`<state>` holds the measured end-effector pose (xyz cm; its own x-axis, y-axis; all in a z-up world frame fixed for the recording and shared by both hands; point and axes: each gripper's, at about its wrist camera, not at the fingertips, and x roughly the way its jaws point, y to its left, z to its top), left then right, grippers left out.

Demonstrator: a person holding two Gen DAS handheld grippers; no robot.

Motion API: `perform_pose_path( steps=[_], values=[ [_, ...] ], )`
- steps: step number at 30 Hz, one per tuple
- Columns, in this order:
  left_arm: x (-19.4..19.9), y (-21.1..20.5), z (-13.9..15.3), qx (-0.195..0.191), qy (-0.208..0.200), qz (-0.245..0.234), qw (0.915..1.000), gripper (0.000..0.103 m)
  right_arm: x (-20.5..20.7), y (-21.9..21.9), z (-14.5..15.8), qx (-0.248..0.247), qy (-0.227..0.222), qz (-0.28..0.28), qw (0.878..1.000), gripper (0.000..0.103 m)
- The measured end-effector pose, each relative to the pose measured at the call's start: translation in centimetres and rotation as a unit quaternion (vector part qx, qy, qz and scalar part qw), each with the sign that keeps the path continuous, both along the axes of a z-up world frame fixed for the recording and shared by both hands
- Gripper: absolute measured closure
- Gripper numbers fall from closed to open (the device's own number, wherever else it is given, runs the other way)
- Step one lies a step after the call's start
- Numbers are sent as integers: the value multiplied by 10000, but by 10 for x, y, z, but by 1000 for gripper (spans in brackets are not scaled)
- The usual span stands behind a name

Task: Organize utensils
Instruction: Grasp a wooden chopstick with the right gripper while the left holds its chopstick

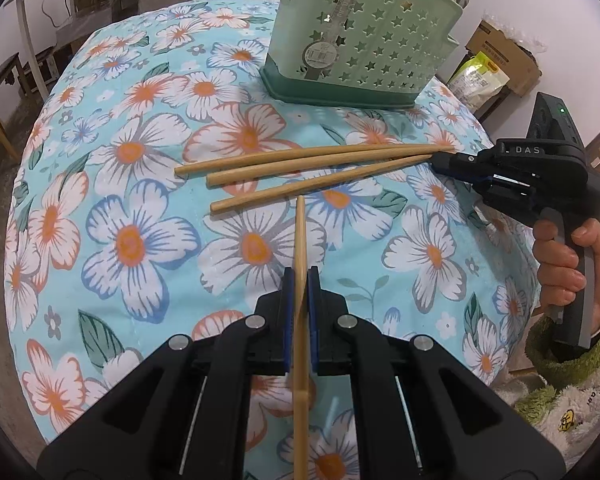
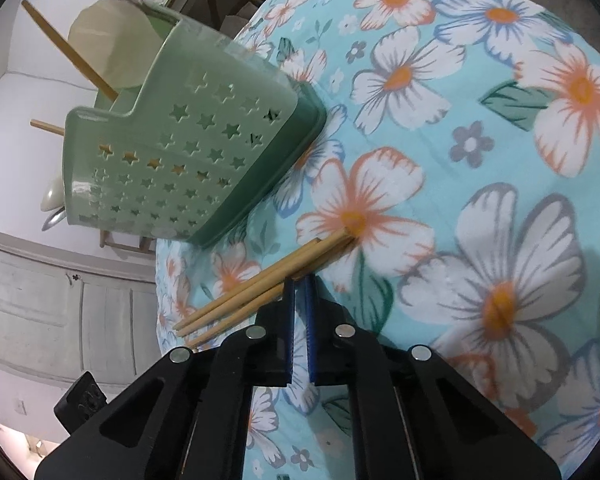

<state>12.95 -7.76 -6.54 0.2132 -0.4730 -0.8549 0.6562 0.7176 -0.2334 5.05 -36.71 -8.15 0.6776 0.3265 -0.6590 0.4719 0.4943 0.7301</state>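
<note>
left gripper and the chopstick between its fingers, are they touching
Touching. The left wrist view shows the left gripper shut on the chopstick, blue pads pressed against both its sides.

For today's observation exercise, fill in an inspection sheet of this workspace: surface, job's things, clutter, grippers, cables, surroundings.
Surface: round table under a floral tablecloth.
Job's things: three chopsticks lying fanned on the cloth; a green star-holed utensil holder already holding chopsticks and spoons.
Clutter: nothing seen on the table.
Grippers: left gripper shut on a fourth chopstick; right gripper shut at the tips of the lying chopsticks, grip unclear.
Cables: a cord hanging by the far table.
Surroundings: cardboard box, white cabinet, wooden furniture.
</note>
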Motion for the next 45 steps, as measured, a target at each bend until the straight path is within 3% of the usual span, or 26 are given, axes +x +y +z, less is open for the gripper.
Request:
perform_pose_path(
  steps=[5,10,14,26,30,34,41,45],
  values=[
    [0,0,0,-1,-1,-2,10000,98,-6,-5,0,141,30,88,9999,95],
    [0,0,0,-3,1,0,10000,98,2,-3,0,199,-45,138,9997,81],
    [0,0,-1,-28,22,8,10000,98,10,-2,3,88,-58,141,9998,79],
    [0,1,-2,-62,28,9,10000,98,32,16,12,-711,48,107,9974,87],
    [0,3,-2,-88,26,34,10000,98,42,24,16,-1120,150,210,9934,100],
    [0,10,-1,-80,31,129,9999,98,43,25,13,-1056,212,331,9936,100],
    [4,31,-1,-49,34,420,9991,98,43,58,33,-1301,-125,1170,9845,94],
    [9,45,-1,-10,-28,693,9976,98,58,78,23,-568,-178,1509,9868,76]
  ],
)
